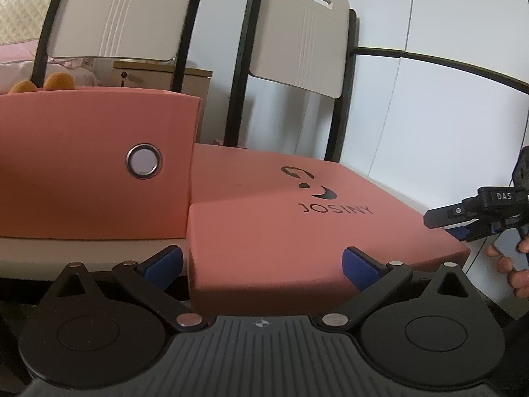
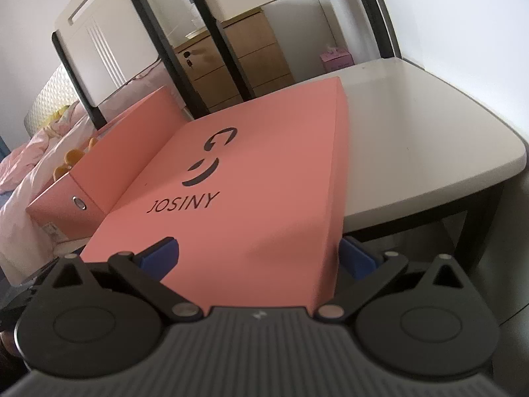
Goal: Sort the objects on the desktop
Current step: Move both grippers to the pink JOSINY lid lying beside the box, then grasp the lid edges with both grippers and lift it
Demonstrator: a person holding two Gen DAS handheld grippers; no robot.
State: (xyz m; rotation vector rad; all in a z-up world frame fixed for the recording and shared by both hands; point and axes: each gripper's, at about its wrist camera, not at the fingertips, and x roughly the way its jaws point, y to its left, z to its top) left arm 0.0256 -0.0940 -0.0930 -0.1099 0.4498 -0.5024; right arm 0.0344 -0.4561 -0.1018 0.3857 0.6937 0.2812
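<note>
Right up close we've got the left gripper (image 1: 263, 266) spread wide, its blue pads (image 1: 165, 261) sitting either side of the near corner of the pink lid (image 1: 297, 225), the flat one with JOSINY printed on it; we can't tell if either pad is actually touching it. In that left wrist view the lid fills the middle out toward 3 o'clock, and the taller pink box (image 1: 82, 165) with the round metal eyelet (image 1: 144, 160) stands just beside it at 9 o'clock, both on the white table (image 1: 82, 254). Something orange and plush (image 1: 49, 84) peeks over the box's top edge around 10 o'clock. Over at 3 o'clock we can see the right gripper (image 1: 439, 223) coming in near the lid's far corner, with a hand (image 1: 515, 264) behind it. From the right wrist camera, the right gripper (image 2: 259, 258) is wide open too, one pad over the lid (image 2: 251, 182) and the other just off its right edge, contact unclear. The bare table (image 2: 429, 132) runs off toward 2 o'clock, and chair backs (image 2: 99, 33) stand behind at 11 o'clock.
</note>
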